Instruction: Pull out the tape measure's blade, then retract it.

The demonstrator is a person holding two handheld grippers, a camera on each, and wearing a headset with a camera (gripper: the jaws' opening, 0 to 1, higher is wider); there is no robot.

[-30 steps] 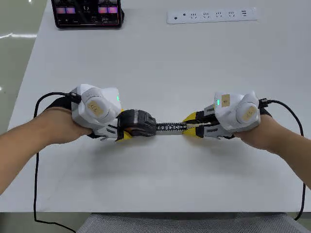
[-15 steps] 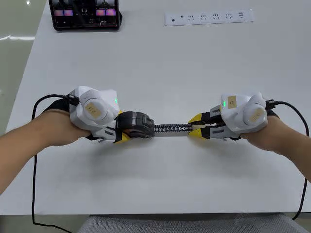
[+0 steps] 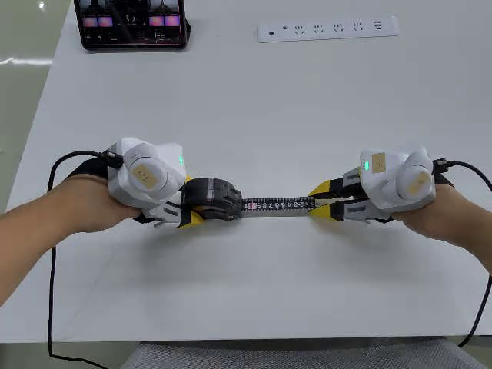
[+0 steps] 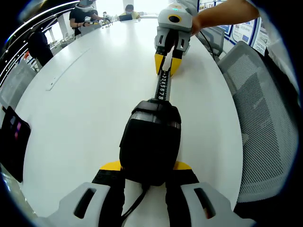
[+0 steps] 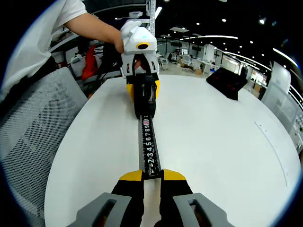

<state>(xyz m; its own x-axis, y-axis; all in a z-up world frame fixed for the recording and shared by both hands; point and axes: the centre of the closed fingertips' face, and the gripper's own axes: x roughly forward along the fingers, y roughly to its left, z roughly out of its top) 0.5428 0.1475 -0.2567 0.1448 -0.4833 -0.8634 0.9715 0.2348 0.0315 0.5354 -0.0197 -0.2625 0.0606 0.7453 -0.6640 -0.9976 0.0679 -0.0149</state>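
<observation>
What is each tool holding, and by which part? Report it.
The left tool grips the tape measure by the rear of its black case. The right tool pinches the blade at its free end.

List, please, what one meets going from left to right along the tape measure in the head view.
left gripper → case → blade → right gripper
</observation>
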